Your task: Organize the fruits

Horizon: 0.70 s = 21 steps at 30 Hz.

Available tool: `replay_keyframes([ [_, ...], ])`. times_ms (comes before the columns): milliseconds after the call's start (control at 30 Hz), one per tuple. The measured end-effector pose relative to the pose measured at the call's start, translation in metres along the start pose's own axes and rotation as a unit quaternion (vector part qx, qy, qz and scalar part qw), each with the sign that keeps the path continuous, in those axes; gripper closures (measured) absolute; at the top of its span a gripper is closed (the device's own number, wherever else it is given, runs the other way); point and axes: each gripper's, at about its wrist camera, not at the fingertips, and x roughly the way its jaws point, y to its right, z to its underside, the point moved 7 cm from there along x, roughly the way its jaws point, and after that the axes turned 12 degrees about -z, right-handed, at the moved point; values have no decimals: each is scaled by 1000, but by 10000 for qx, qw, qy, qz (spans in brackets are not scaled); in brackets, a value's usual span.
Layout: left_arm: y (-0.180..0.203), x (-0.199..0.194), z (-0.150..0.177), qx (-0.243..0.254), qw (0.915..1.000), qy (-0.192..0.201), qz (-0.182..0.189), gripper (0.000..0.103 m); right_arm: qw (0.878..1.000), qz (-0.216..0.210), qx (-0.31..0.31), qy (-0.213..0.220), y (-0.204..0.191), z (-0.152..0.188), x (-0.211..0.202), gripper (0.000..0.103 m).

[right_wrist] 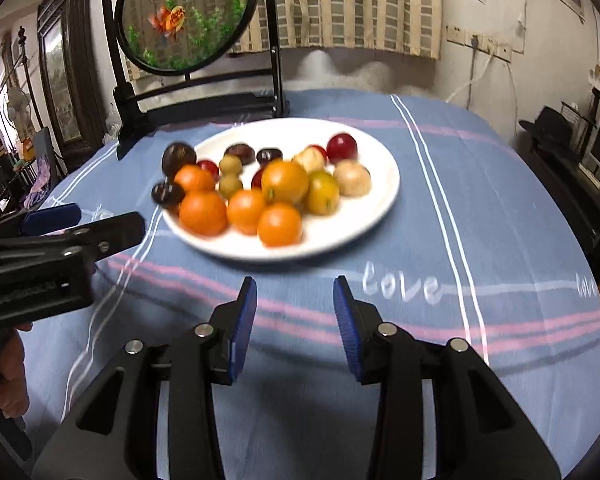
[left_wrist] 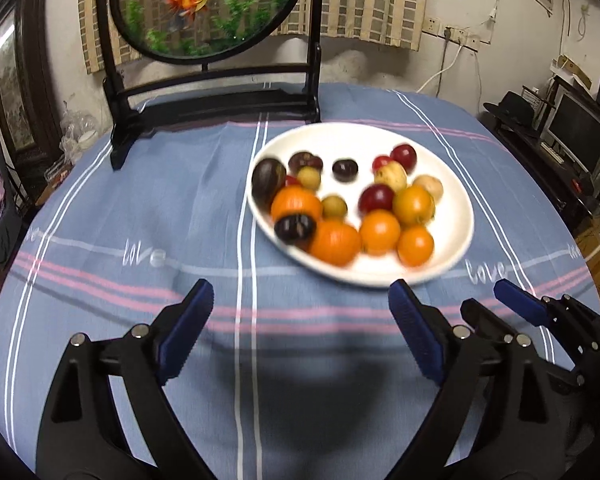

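Note:
A white plate [left_wrist: 452,184] on the blue striped tablecloth holds several fruits: oranges [left_wrist: 334,242], red plums [left_wrist: 376,198], dark purple fruits [left_wrist: 268,180] and small yellow-green ones [left_wrist: 334,207]. It also shows in the right wrist view [right_wrist: 372,196], with oranges [right_wrist: 202,213] at its front. My left gripper [left_wrist: 302,300] is open and empty, just short of the plate's near rim. My right gripper [right_wrist: 295,296] is open and empty, a little before the plate; its fingers [left_wrist: 516,300] show at the right of the left wrist view. The left gripper's fingers [right_wrist: 56,216] show at the left of the right wrist view.
A round fish-picture screen on a black stand [left_wrist: 204,96] stands at the table's back left, behind the plate. A hat and monitors [left_wrist: 580,128] sit on furniture off the table's right edge. Clutter [right_wrist: 16,152] lies beyond the left edge.

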Motion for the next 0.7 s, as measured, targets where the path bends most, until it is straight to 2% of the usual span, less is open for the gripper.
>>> replay_keyframes([
  [100,-5,-12,18,-22,10000,-5,-9,12,10000,-5,84,-30,-4,14,-12,62],
  [133,-6,-15,22,-20,10000,-11,15,12,10000,1,91,-26,-6,17,-15,47],
  [167,-7,-18,27,-25,10000,-14,23,12,9999,26,108,7,-7,20,-20,41],
  [367,-18,-36,52,-44,10000,43,-39,9,9998,164,73,11,-16,37,-36,39],
  [433,-20,-39,55,-26,9999,75,-64,9,9997,220,97,-29,-16,41,-36,35],
  [700,-26,-42,64,-8,9999,104,-83,9,9996,194,204,-75,-14,54,-37,35],
])
